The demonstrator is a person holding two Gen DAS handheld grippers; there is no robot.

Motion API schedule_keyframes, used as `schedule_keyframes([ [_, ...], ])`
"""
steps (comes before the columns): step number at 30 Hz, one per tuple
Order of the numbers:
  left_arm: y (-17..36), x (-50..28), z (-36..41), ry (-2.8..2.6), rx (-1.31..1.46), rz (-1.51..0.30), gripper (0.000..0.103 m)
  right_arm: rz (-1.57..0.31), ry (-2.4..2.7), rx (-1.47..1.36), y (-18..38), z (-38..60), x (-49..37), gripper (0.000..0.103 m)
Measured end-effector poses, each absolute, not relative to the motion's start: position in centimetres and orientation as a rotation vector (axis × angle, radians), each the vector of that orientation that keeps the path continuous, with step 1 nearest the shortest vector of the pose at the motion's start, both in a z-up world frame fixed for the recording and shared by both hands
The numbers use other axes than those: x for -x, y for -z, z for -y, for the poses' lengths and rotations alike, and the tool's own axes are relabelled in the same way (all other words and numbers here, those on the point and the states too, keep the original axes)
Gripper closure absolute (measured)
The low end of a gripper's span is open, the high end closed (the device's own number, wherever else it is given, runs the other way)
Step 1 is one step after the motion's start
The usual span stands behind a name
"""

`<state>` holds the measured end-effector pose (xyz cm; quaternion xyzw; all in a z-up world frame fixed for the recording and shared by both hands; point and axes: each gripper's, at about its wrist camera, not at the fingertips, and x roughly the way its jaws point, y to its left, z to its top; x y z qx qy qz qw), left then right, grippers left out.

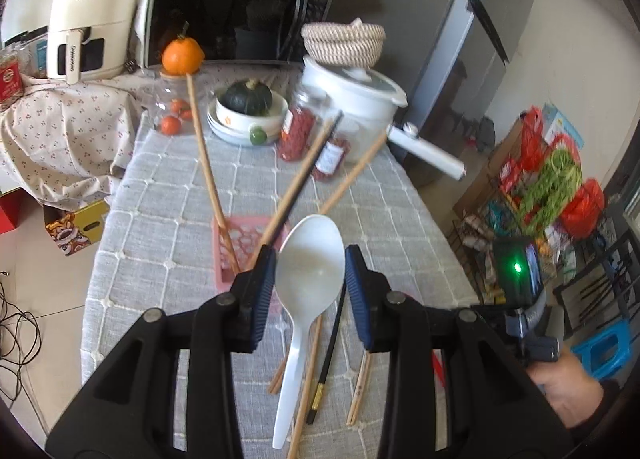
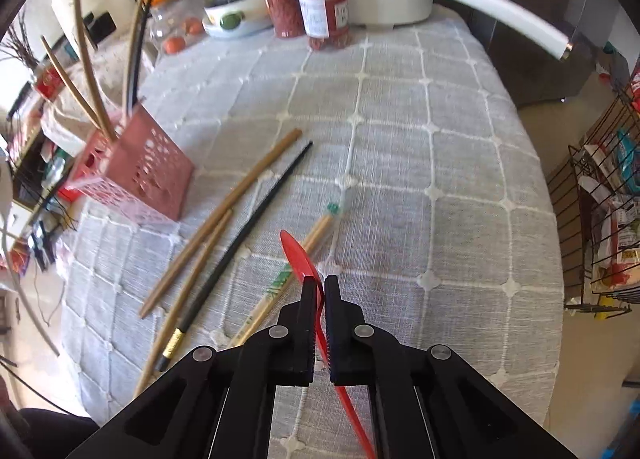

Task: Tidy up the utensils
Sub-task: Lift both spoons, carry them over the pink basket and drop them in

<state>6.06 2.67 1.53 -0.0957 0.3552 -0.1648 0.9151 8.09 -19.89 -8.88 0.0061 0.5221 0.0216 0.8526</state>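
My left gripper (image 1: pixel 310 251) is shut on the bowl of a white plastic spoon (image 1: pixel 294 359), which hangs handle-down above the grey checked tablecloth (image 1: pixel 160 219). Just beyond it stands a pink basket (image 1: pixel 244 243) with several chopsticks (image 1: pixel 204 155) leaning out of it. My right gripper (image 2: pixel 319 281) is shut on a thin red spoon (image 2: pixel 298 255), seen edge-on and lifted off the cloth. Loose chopsticks lie on the cloth: wooden ones (image 2: pixel 224 211), a black one (image 2: pixel 240 239) and a pale pair (image 2: pixel 288 279). The pink basket (image 2: pixel 136 171) sits to their left.
At the back stand a white pot with a long handle (image 1: pixel 352 91), two jars of red berries (image 1: pixel 298 131), a bowl holding a green squash (image 1: pixel 244 99), an orange-topped glass jar (image 1: pixel 182 55) and a microwave (image 1: pixel 240 7). A wire rack (image 2: pixel 600 219) stands past the table's right edge.
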Motion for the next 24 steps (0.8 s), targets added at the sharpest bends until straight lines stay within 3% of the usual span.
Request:
schedule_keyframes([
  [14, -2.7, -8.9, -5.6, 0.199, 0.387, -0.341, 0.066, -0.901, -0.128, -0.089, 3.5, 18.9, -6.7, 0.100],
  [24, -1.3, -11.2, -4.1, 0.159, 0.356, -0.305, 0.066, -0.816, -0.171, -0.108, 1.8, 19.1, -6.3, 0.100],
])
